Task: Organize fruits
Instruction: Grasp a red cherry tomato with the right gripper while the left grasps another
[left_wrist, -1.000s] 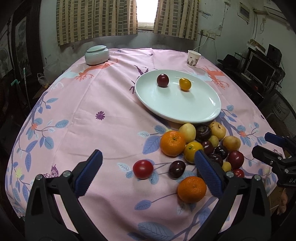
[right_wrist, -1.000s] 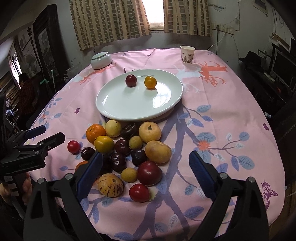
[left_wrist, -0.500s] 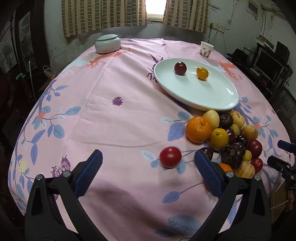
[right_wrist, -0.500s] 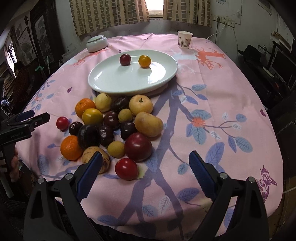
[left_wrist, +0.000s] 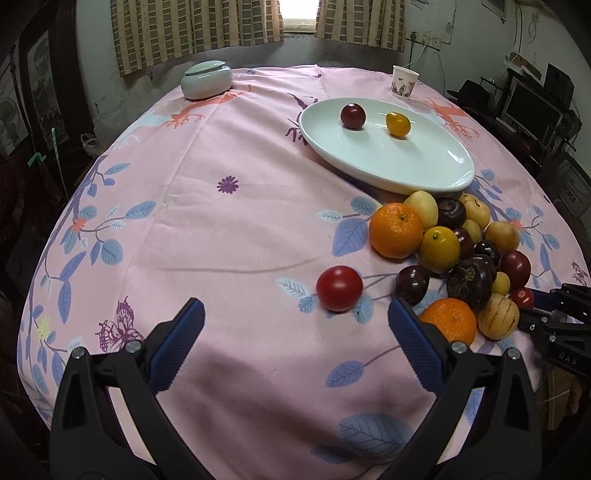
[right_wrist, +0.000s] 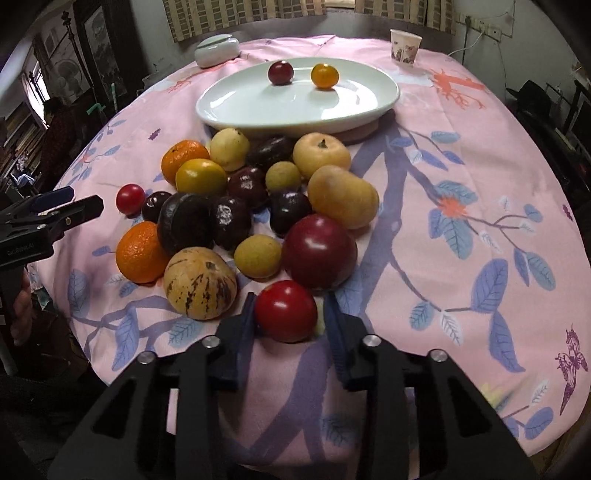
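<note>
Tomato (right_wrist: 285, 310) sits clamped between the just-closed right gripper (right_wrist: 288, 321) fingers, ready to lift toward the plate (right_wrist: 236, 114), while the left gripper (left_wrist: 295, 332) gapes empty before another tomato (left_wrist: 339, 288).

I am seeing my surface's cloth (right_wrist: 424, 192) showing pink with blue leaves and purple butterflies. My right tongs (right_wrist: 290, 314), black with blue pads, are flanking a glossy red tomato (right_wrist: 285, 311); a tan, brown-streaked fruit (right_wrist: 199, 282) is glowing lower left.
</note>
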